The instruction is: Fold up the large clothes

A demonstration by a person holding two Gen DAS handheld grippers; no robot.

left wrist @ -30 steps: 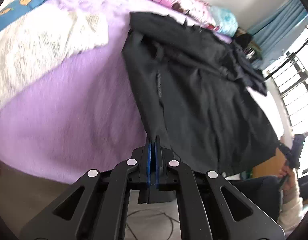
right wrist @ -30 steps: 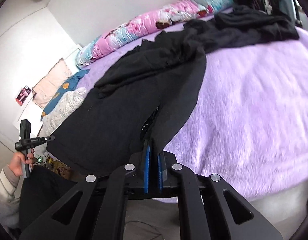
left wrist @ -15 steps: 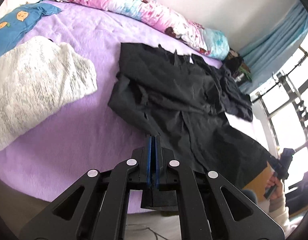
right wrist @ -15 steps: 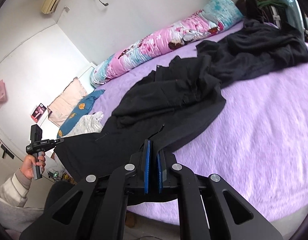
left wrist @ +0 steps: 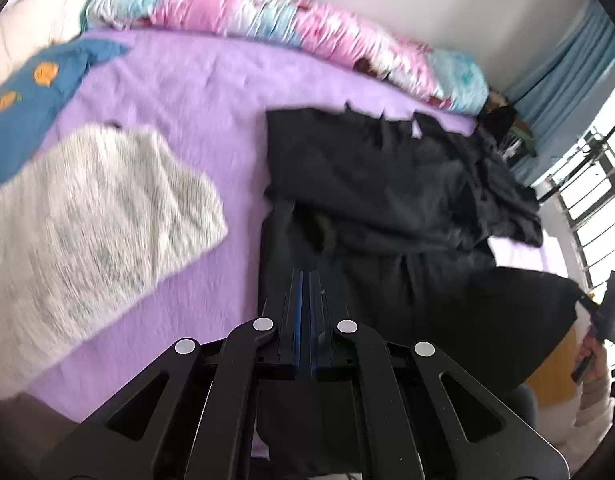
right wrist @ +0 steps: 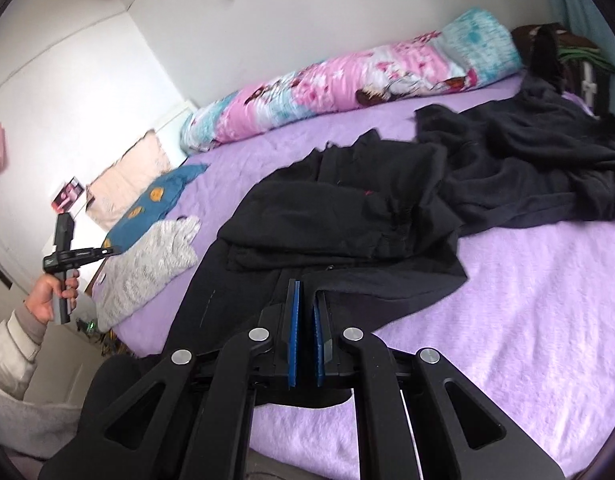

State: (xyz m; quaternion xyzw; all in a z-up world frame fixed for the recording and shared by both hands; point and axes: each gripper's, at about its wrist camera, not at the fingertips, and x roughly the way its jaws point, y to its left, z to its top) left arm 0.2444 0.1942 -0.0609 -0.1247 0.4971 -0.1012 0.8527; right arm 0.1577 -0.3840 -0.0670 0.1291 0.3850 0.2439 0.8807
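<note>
Both the left tool (left wrist: 305, 280) and the right tool (right wrist: 305, 292) are pinching the black jacket's (right wrist: 347, 216) hem, and thin fabric may be slipping free, collapsing the fold on the bed (right wrist: 527, 300).

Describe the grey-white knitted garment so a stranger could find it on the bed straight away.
Start at the purple bed, with the long pink-and-blue floral roll along the wall. The grey-white knitted garment lies at the near edge, between the blue fabric with orange motifs and the black jacket. It alone is pale, mottled and fuzzy.
</note>
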